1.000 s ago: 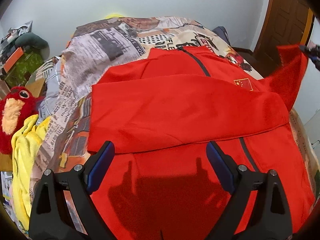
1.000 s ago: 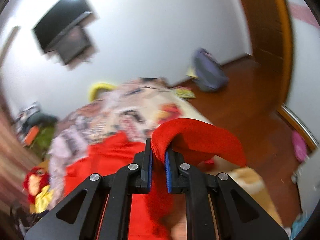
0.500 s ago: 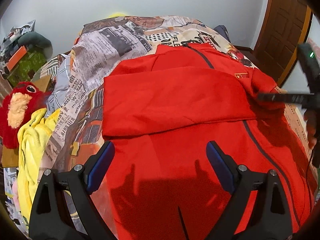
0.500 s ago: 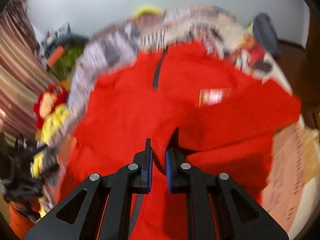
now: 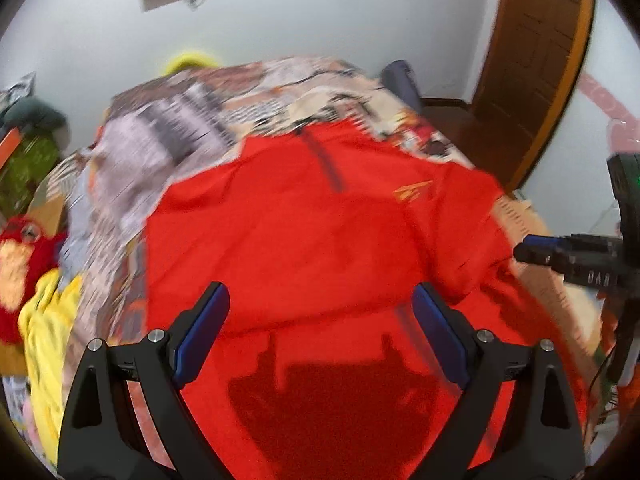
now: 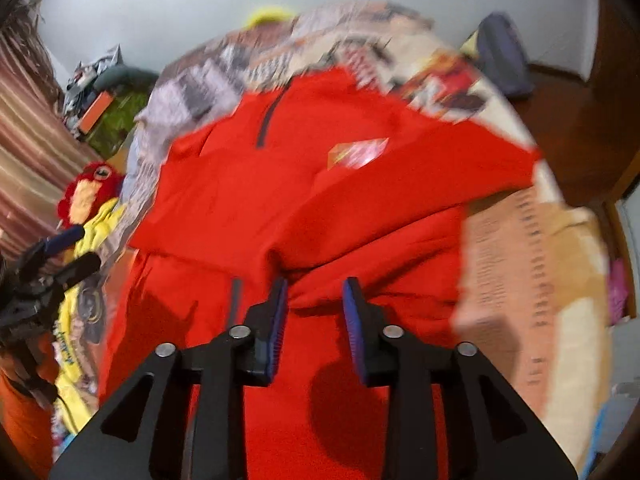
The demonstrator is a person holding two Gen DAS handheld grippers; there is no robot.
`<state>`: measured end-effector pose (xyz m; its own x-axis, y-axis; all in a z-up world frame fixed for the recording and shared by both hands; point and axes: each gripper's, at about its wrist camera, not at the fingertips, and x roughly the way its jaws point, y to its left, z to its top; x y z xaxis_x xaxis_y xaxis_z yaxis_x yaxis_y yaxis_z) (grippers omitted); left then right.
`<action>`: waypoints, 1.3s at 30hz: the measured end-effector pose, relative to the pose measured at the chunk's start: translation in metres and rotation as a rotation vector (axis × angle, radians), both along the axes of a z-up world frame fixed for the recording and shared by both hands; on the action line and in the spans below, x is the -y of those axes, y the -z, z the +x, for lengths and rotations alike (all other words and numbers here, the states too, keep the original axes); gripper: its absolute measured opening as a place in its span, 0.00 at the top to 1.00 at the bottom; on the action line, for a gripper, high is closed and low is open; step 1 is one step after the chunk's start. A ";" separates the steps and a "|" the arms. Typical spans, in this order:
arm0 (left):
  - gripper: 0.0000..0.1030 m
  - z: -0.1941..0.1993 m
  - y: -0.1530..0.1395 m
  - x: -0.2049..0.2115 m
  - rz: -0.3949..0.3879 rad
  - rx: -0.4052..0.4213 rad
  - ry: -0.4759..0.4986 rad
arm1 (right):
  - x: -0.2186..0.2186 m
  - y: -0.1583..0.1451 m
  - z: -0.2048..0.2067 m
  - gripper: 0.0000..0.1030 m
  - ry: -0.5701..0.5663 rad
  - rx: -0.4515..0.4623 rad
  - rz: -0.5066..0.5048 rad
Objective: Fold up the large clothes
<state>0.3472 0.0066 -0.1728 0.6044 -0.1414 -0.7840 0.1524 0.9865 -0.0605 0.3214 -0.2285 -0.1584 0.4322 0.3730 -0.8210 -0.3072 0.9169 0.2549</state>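
Red jacket [image 5: 320, 240] lies flat on the bed [image 5: 240, 104], filling the centre of both views. Both sleeves are folded across the chest. Right tongs [image 6: 314, 312] have just been opening; the sleeve cuff bunches between the blue pads but they no longer press on it, so released. Left tongs [image 5: 320, 336] are spread wide, nothing between them, hovering above the lower body panel.

Step in hand, as I judge it: letting go of the right sleeve after laying it across. To do it well, back the right tongs out low and straight so the cuff isn't dragged along, then flatten the bunched ridge before the next fold.

Jacket's long axis runs from bottom of frame to top: collar and dark zipper [image 6: 266, 124] toward upper centre, hem toward the cameras. Flag patch [image 6: 358, 154] sits right of the zipper.
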 end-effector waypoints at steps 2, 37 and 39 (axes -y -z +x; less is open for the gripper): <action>0.10 0.018 -0.004 0.022 -0.007 -0.002 0.041 | 0.015 -0.006 -0.003 0.59 0.043 0.049 -0.016; 0.95 0.134 0.018 0.120 -0.065 -0.135 0.234 | 0.029 0.071 0.048 0.58 0.088 -0.134 -0.022; 0.99 0.128 0.013 0.106 -0.037 -0.118 0.206 | 0.020 0.082 0.047 0.58 0.069 -0.158 -0.064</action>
